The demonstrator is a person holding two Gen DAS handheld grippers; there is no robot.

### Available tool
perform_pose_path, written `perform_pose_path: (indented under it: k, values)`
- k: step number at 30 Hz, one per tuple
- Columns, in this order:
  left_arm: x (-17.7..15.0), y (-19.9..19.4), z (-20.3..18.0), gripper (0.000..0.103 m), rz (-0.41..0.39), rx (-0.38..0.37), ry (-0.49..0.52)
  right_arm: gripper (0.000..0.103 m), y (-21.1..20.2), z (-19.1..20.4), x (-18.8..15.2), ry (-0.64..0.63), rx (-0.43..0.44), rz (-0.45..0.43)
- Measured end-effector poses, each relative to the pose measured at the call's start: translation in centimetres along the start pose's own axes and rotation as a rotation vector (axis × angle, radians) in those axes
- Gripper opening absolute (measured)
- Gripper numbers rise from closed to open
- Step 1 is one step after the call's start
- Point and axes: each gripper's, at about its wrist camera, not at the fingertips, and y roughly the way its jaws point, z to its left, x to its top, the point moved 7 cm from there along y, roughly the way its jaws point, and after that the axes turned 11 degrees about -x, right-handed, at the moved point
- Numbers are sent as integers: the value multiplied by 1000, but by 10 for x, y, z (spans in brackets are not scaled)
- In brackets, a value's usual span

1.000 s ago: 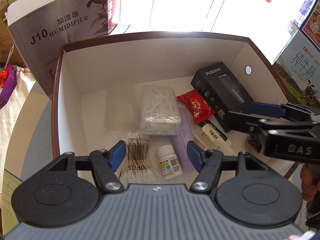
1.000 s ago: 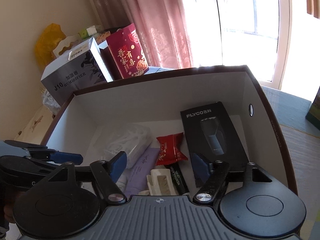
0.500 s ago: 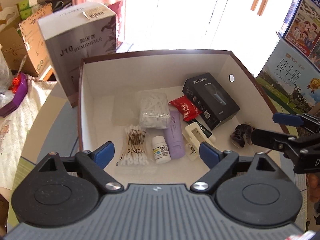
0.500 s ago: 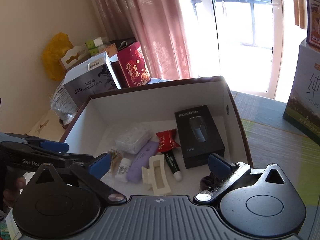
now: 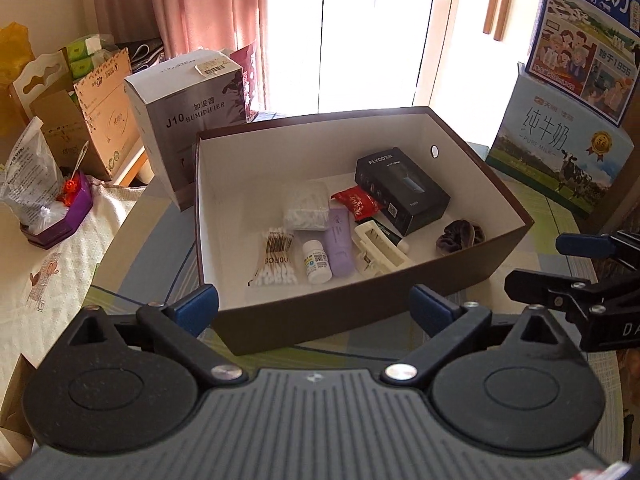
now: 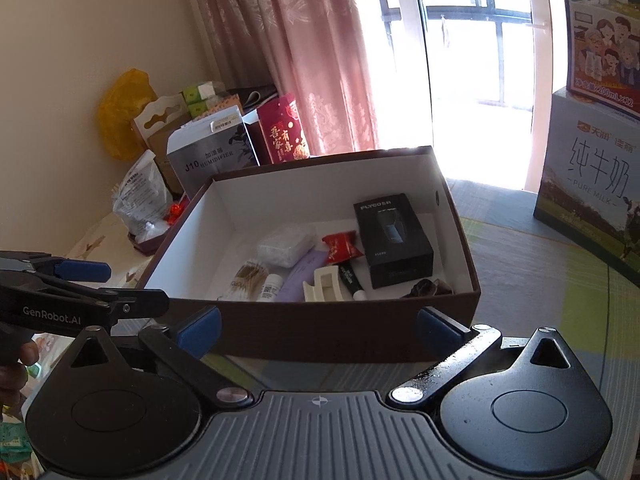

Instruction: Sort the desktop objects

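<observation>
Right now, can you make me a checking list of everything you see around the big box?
Surface: round table with striped mat.
Job's things: brown box holds black FLYCO box, red packet, cotton swabs, white pill bottle, purple tube, cream hair clip, dark scrunchie.
Clutter: humidifier box, milk carton.
Grippers: left gripper and right gripper, jaws open, empty, outside the box.
Cables: nothing seen.
Surroundings: pink curtain, bright window.
</observation>
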Motion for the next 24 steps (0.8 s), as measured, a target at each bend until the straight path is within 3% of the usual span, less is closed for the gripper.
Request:
perform_pose_path:
  k: [24]
  values:
    - [-78, -90, -62, 102, -52, 52, 8, 101, -99, 10, -58, -12, -12, -54]
